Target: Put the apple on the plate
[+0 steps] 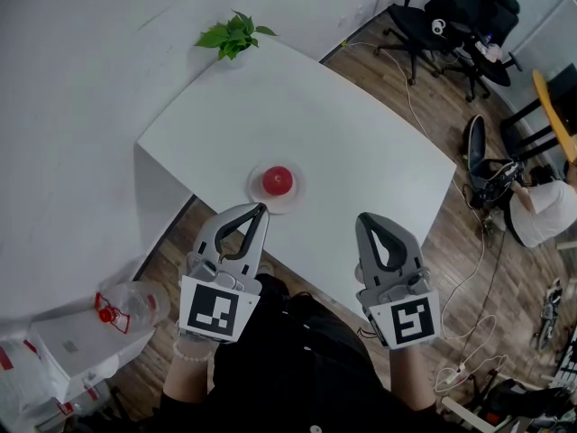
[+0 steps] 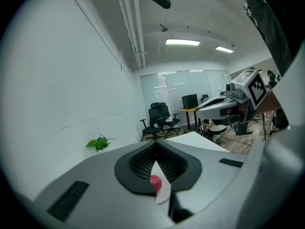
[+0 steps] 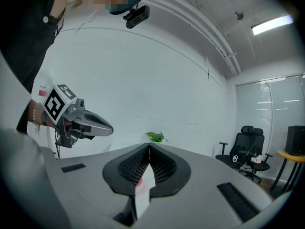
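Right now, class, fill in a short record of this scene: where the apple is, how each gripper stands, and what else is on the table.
apple: red, resting on the plate
plate: on the table, near its front edge
table: white
plant: green, at the table's far corner
left gripper: jaws together, holding nothing, tip pointing toward the plate
right gripper: jaws together, holding nothing, at the table's near edge
task state: the apple is already on the plate
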Demonstrator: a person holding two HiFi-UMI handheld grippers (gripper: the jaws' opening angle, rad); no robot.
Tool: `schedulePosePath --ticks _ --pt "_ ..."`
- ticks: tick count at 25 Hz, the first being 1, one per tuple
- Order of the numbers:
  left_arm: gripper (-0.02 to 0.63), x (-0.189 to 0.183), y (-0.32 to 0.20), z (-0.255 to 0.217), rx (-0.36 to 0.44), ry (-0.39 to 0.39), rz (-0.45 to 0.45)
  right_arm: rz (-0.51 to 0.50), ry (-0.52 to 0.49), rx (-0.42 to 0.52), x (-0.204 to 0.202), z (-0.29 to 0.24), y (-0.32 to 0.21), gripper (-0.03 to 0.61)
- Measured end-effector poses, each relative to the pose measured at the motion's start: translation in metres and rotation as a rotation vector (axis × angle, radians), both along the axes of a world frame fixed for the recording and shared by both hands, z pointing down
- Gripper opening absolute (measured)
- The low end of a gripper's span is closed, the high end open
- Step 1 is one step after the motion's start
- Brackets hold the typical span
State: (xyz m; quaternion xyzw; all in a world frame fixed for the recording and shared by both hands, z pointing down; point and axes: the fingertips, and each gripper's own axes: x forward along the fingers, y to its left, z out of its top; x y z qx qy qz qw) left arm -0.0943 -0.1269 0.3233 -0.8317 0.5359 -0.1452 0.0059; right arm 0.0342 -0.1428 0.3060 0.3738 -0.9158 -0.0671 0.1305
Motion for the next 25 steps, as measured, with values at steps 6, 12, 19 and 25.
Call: schedulePosePath --ticks 6,12,19,25 --pt "0.014 -0.0039 -0.0021 -0.0013 0.002 0.006 -0.002 -0.002 0.006 -0.004 -0.0031 0.0007 -0.0003 0.041" --pt "0.014 -0.0044 -0.0028 0.0004 -0.002 0.001 -0.002 0.002 0.006 -0.007 -0.0033 0.0024 -0.0009 0.041" --pt "0.014 -0.0023 -0.0067 0.0000 0.004 0.007 0.001 0.000 0.004 -0.003 -0.0043 0.0026 -0.0028 0.041" --pt "0.014 -0.0009 -0.0078 0.0029 -0.001 -0.004 -0.005 0.003 0.016 -0.005 0.0002 0.0052 -0.0024 0.041"
